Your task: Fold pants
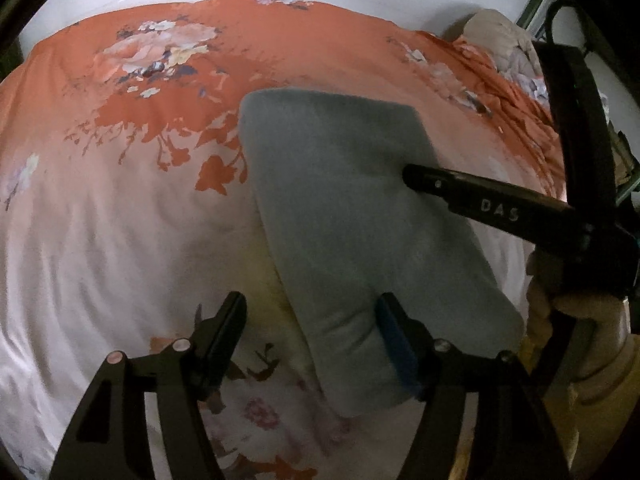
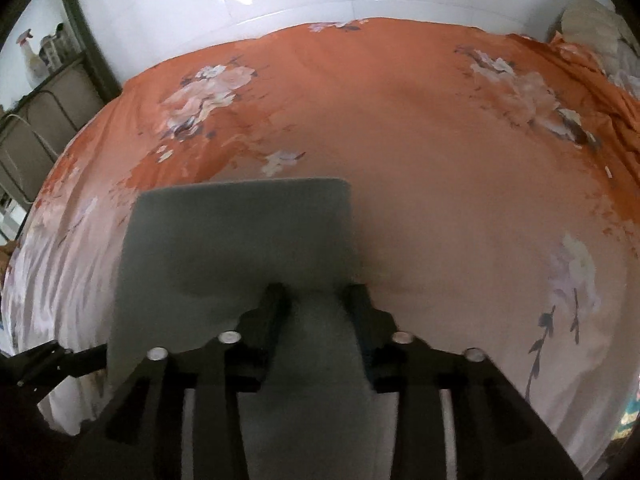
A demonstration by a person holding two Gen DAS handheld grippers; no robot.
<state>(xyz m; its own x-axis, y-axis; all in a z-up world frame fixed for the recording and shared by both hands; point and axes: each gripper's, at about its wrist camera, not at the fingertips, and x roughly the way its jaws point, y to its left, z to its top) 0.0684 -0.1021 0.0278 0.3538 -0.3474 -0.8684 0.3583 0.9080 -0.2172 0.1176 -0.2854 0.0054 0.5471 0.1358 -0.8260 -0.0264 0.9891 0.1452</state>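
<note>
Pants [image 1: 352, 216] lie folded on the bed [image 1: 120, 240]; your right hand-held gripper [image 2: 316, 292] clamps their near edge to steady the fold, while your left hand-held gripper [image 1: 312, 320] hovers apart, straddling the corner.

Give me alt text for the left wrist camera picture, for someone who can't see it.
Folded grey pants lie on an orange and white floral bedspread. The left hand-held gripper is open at their near end, and the right hand-held gripper reaches in from the right.

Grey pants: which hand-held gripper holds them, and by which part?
The right hand-held gripper pinches the grey pants at their near right edge. The left hand-held gripper is open and holds nothing.
</note>
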